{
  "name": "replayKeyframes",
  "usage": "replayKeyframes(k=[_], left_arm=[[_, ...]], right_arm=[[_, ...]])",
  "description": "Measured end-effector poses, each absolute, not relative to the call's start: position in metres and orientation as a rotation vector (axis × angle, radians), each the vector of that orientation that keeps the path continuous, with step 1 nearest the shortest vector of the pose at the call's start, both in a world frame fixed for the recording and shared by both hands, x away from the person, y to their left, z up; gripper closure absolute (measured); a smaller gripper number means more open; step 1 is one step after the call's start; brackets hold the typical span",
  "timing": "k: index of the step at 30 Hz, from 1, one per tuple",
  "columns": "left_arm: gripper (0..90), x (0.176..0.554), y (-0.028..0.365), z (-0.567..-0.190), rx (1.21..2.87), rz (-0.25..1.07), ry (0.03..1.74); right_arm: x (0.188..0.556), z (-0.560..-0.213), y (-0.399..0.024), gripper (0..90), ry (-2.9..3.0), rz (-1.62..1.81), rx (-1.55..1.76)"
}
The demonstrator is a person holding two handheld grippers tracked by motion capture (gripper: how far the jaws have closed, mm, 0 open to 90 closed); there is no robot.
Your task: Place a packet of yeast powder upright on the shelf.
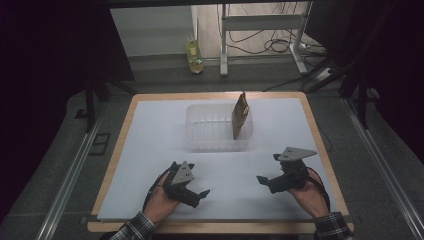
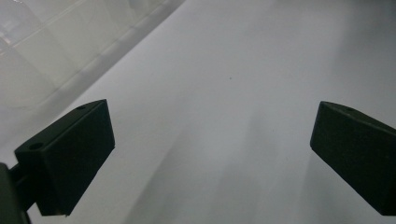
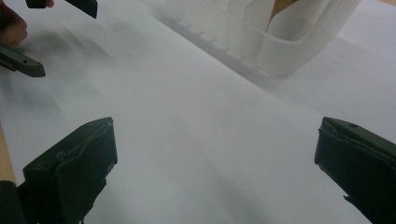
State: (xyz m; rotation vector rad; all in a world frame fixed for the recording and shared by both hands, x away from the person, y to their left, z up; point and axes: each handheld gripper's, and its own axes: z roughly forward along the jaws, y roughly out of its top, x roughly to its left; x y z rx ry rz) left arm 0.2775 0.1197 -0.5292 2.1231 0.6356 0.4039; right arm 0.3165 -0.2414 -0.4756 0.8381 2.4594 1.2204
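Both grippers rested low over the white sheet point(image 1: 150, 145) at the near edge of the table point(image 1: 125, 130). The left gripper point(image 1: 199, 194) had its jaws spread wide with nothing between them; the left gripper view showed bare sheet in the gap. The right gripper point(image 1: 262, 180) was likewise wide open and empty.

The brown packet point(image 1: 240, 116) stood on edge inside the clear plastic tub point(image 1: 200, 131), leaning against the tub's right wall, its top rising above the rim. The tub sat at the centre of the sheet, well apart from both grippers.

Judged from this layout, the work was either at its start or at its end: the packet was in the tub and neither gripper was engaged. If the packet was to be handled, the next move called for a reach forward over the tub's near wall, then a closure across the packet's thin faces.

The near wall was the one obstruction. A yellow bottle point(image 1: 194, 56) stood on the floor beyond the table, clear of the work.
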Motion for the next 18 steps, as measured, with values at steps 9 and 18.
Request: replayKeyframes(k=[9, 18], left_arm=[[0.0, 0.278, 0.12, -0.529, 2.124, 0.403, 0.635], [0.0, 0.278, 0.119, -0.53, 2.126, 0.402, 0.635]], right_arm=[[0.308, -0.48, -0.256, 0.0, 2.432, 1.197, 0.86], [0.3, -0.484, -0.267, 0.0, 2.419, 1.161, 0.851]])
